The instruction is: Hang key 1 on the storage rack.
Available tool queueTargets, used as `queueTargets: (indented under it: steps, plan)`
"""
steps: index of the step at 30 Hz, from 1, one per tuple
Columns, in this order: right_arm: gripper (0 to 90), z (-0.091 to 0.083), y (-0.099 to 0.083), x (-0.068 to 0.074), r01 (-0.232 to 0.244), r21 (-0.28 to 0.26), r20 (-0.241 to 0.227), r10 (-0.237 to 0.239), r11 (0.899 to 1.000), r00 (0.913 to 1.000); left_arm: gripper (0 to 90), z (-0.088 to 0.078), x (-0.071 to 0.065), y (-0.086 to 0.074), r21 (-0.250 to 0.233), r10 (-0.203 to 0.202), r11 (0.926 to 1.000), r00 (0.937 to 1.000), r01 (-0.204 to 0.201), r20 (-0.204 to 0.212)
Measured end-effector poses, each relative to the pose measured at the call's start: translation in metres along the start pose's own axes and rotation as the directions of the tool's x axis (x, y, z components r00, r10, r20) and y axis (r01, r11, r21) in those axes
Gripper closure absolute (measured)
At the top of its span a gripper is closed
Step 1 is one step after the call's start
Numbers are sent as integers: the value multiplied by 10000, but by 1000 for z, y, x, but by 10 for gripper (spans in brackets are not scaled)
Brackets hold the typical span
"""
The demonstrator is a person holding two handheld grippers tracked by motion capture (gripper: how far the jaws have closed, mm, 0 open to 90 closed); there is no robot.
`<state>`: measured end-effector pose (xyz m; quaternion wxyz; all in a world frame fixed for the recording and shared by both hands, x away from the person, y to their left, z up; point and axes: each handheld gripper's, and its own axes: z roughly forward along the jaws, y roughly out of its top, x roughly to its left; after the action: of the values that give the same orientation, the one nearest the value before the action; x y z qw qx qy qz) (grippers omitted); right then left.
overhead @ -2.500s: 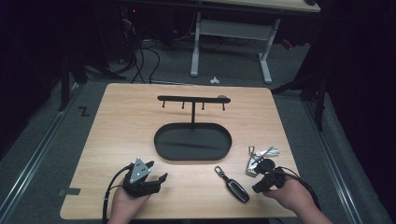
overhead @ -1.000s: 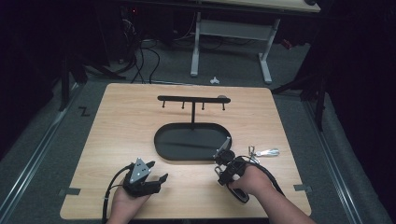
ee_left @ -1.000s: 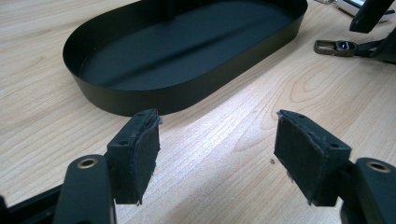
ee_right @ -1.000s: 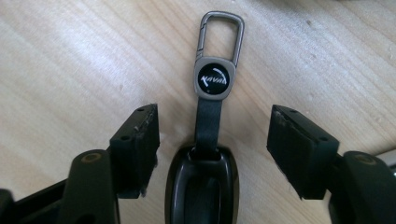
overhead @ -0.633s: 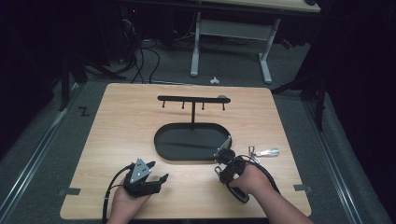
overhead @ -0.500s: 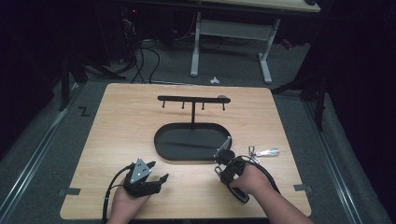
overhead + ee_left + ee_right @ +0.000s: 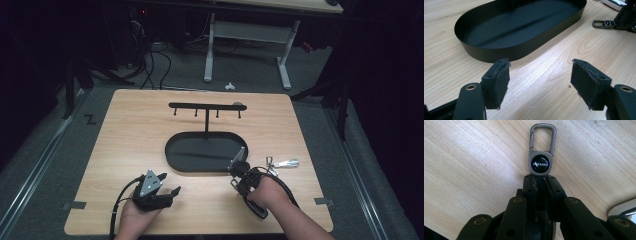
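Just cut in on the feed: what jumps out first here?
The right hand-held gripper has just been closing and now clamps a dark key fob with a grey metal carabiner clip on the wooden table. Behind it sits the black oval metal tray under its hook rack.

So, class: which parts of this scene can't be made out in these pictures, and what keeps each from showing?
- Key fob: its body is hidden between the jaws of the right tool in the right gripper view.
- Silver keys: too small in the high view, cut off by the edge in the right gripper view.
- Rack's hooks: too small, high view.
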<state>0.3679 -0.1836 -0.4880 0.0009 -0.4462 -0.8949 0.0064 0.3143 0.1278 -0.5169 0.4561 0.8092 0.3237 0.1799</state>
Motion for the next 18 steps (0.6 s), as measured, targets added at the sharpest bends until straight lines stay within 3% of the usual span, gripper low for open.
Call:
queueTargets:
  steps: [10, 12, 13, 17, 18]
  plan:
    - [804, 0, -1, 0, 457, -152, -54, -458, 9988, 9989, 315, 0, 0, 0, 7, 21, 10000, 10000, -21, 1]
    - [804, 0, -1, 0, 424, -159, -172, -427, 9990, 9989, 316, 0, 0, 0, 10, 16, 10000, 10000, -16, -7]
    - [803, -4, -2, 1, 167, -213, -319, -174, 9996, 9993, 316, -1, 0, 0, 17, 28, 10000, 10000, -28, -14]
    - [803, -12, -5, -2, 239, -500, -342, -256, 9985, 9991, 315, 0, 1, -1, 38, 7, 10000, 10000, -7, -11]
    - [803, -19, -8, -3, -25, -517, -413, 3, 9987, 9991, 316, 0, 1, -1, 31, 7, 10000, 10000, -7, -3]
